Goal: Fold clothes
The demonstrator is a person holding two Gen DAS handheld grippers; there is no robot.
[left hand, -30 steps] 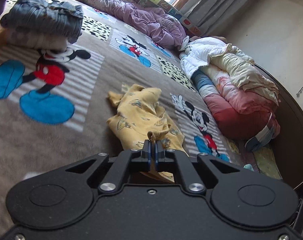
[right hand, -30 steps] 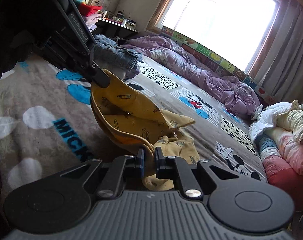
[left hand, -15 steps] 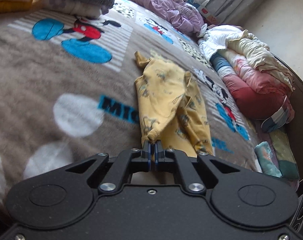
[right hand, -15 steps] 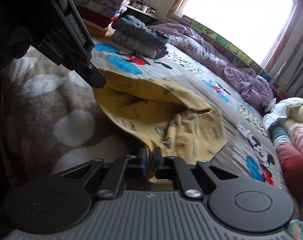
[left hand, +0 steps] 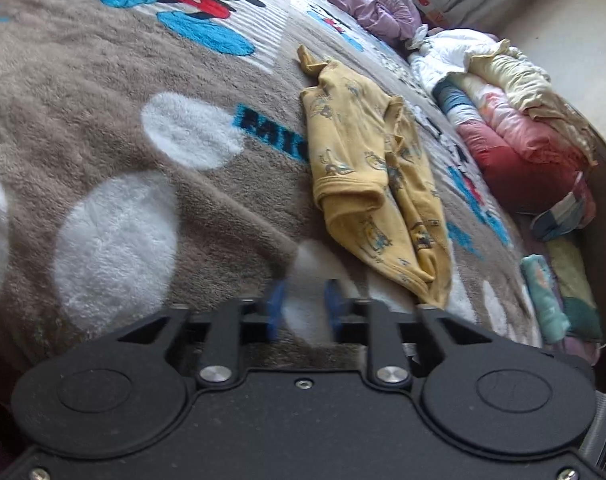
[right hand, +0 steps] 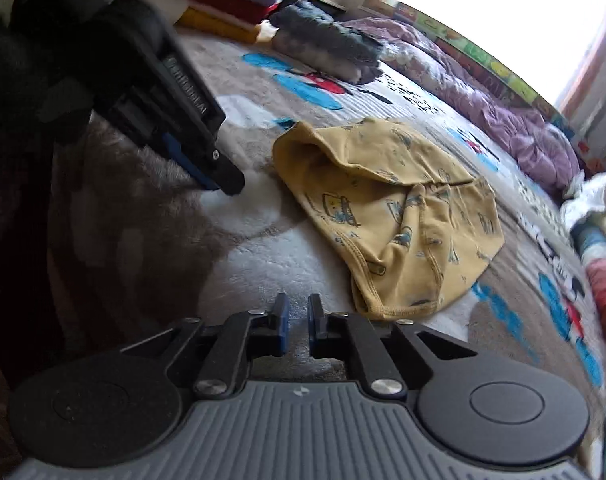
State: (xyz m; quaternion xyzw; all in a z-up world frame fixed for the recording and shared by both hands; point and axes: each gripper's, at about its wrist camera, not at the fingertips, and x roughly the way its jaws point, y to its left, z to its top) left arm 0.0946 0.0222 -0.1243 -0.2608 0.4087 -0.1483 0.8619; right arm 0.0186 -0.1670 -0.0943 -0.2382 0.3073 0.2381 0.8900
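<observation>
- Yellow shirt (left hand: 377, 184) with little car pictures lies crumpled on the fuzzy brown blanket (left hand: 115, 128), near the edge closest to both cameras.
- Nothing is holding the shirt. It rests flat with one end folded over.
- Left gripper (left hand: 303, 308) sits low over a white spot on the blanket, just beside the shirt's near end. Its blue fingers (left hand: 277, 306) are apart with nothing between them.
- Right gripper (right hand: 297, 322) is low over the blanket too, close to the shirt's hem. Its two fingers have a small gap and hold nothing.
- From the right camera, the left gripper (right hand: 219, 178) shows as a big black shape pointing down at the blanket, close to the shirt.
- Blanket has a cartoon mouse, blue shapes and white spots.
- Purple quilt (right hand: 499, 108) lies bunched up under the bright window (right hand: 503, 12).
- Pile of rolled bedding (left hand: 515, 120) sits past the shirt.
- Stack of folded clothes (right hand: 327, 46) is far back on the bed.
</observation>
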